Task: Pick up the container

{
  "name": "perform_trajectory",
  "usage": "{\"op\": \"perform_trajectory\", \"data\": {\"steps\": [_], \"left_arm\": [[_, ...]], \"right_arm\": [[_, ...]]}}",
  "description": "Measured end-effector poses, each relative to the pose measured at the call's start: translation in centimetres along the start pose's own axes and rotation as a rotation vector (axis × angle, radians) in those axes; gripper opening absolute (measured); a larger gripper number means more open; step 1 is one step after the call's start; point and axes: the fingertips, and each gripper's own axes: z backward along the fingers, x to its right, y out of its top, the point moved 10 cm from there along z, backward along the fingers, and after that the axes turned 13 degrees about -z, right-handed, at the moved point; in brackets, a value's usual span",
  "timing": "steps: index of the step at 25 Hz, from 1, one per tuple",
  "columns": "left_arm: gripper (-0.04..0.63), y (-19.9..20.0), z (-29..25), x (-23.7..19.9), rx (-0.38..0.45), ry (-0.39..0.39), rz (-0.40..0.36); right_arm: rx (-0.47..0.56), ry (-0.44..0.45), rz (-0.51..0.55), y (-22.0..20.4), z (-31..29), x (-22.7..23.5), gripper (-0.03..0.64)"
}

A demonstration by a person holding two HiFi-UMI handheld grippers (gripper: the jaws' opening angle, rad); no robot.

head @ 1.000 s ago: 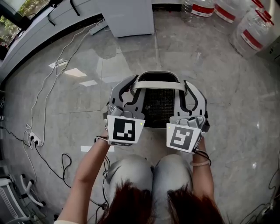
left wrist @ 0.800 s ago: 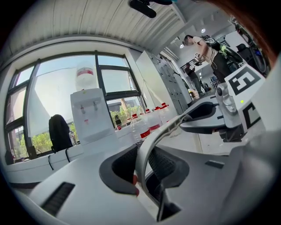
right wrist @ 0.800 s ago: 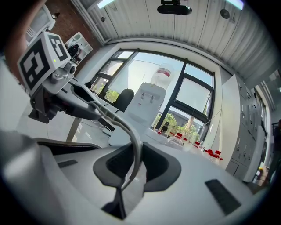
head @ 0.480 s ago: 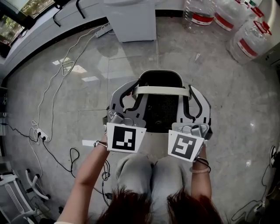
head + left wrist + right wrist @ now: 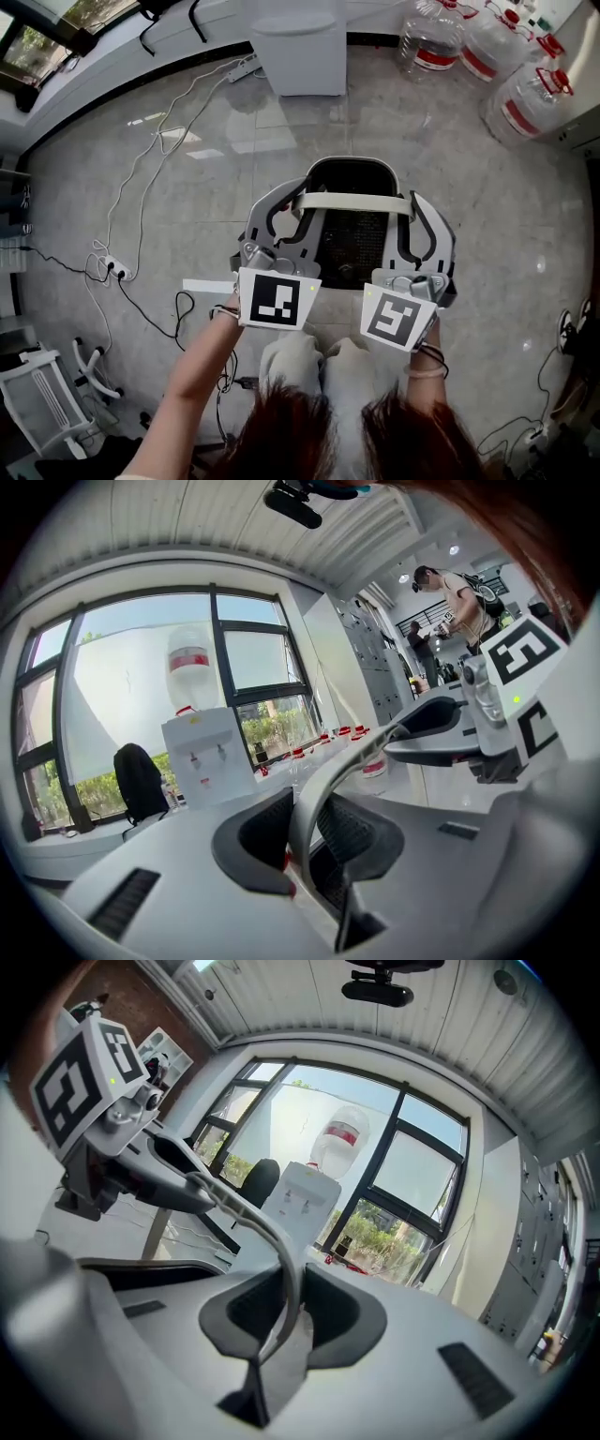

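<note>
Presently | left gripper (image 5: 298, 202) was closed on container (image 5: 352, 239) handle (image 5: 354, 201), 9 o'clock end | right gripper (image 5: 413, 206) was closed on handle, 3 o'clock end

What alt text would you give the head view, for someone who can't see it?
Seen from above, a person's left gripper and right gripper both clamp the pale handle of a black mesh container over a grey stone floor. Water bottles stand at top right; cables trail along the left.
</note>
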Motion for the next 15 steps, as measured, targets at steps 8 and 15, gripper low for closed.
{"op": "perform_trajectory", "data": {"steps": [8,15], "left_arm": [[0.089,10.3,5.3,-5.7,0.001,0.038,0.005],[0.089,17.6,9.3,-9.3,0.001,0.094,0.017]], "right_arm": [[0.025,0.007,-0.012,11.3,4.8,3.0,0.075],[0.031,0.029,-0.038,19.1,8.4,5.1,0.075]]}}
